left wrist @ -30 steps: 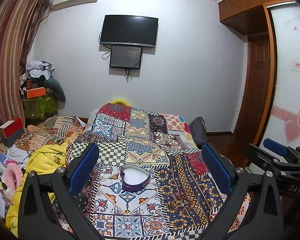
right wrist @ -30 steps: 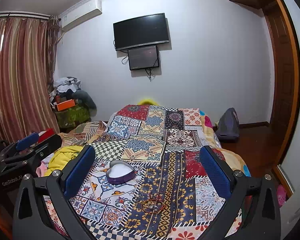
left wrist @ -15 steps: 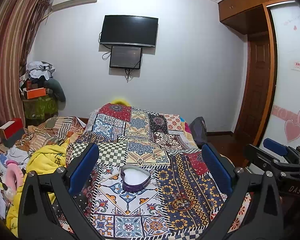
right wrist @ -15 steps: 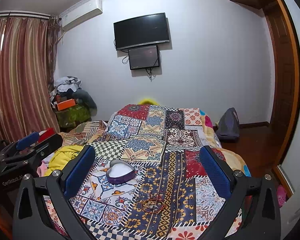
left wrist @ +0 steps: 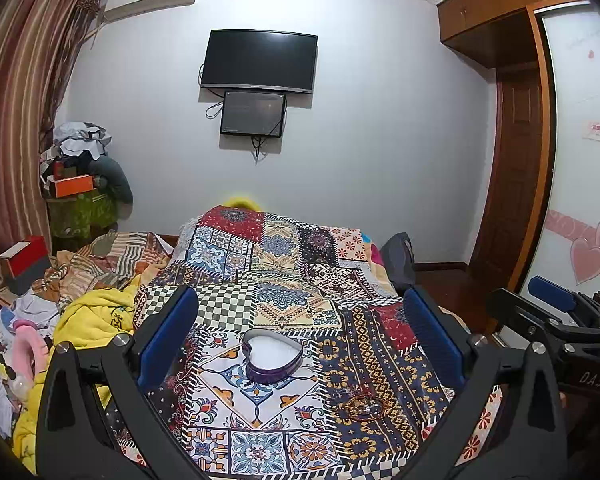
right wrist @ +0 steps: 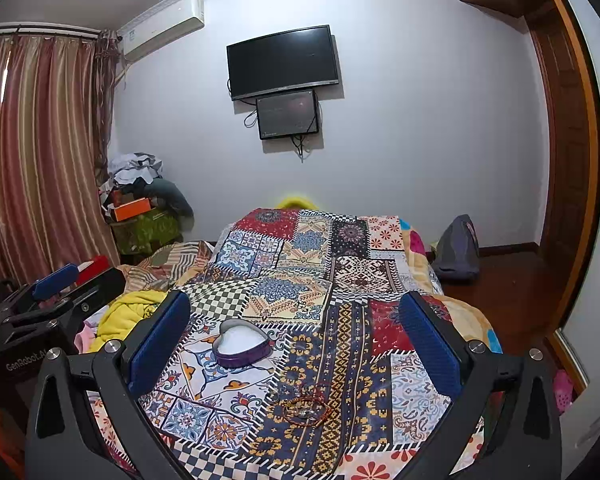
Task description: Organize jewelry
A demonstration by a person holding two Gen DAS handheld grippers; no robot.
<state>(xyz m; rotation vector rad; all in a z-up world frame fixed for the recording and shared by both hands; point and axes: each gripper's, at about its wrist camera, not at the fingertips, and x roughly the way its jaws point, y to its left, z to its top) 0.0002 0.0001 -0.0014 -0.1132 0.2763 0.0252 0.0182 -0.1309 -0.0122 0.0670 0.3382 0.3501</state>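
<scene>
A purple heart-shaped box (left wrist: pixel 274 358) with a white inside lies open on the patchwork bedspread (left wrist: pixel 260 280); it also shows in the right wrist view (right wrist: pixel 242 343). A small heap of bracelets (left wrist: pixel 358 402) lies to its right front, seen too in the right wrist view (right wrist: pixel 306 404). My left gripper (left wrist: pixel 300 336) is open and empty, held above the bed with the box between its fingers in view. My right gripper (right wrist: pixel 294 340) is open and empty, above the bracelets. Each gripper shows at the edge of the other's view.
A yellow blanket (left wrist: pixel 96 316) and striped bedding (left wrist: pixel 108 256) lie left of the spread. A cluttered stand (left wrist: pixel 80 196) is in the far left corner. A dark bag (right wrist: pixel 458 250) sits on the floor right of the bed. A wooden door (left wrist: pixel 516 184) is at right.
</scene>
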